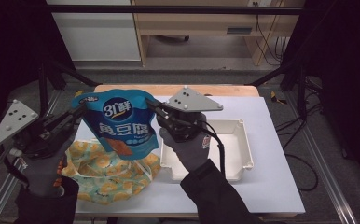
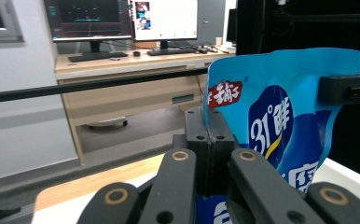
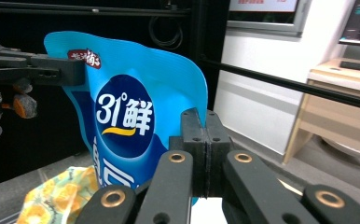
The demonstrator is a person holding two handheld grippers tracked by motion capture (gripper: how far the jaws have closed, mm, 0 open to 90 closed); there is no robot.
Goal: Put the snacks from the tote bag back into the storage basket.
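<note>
Two grippers hold one blue pouch (image 1: 120, 123) upright in the air above the table (image 1: 271, 186): the left gripper (image 1: 81, 111) is clamped on its upper left edge, the right gripper (image 1: 154, 106) on its upper right edge. Under the pouch lies a yellow-patterned bag (image 1: 106, 175); a white tray (image 1: 236, 149) sits just to the right.

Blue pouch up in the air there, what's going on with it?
A person is holding the blue snack pouch up above the table with both grippers. The left gripper is shut on the pouch's upper left edge, and the right gripper is shut on its upper right edge, so the bag hangs between them. Beneath it lies a yellow patterned bag on the table, and an empty white tray sits to the right of the pouch in the high view.
</note>
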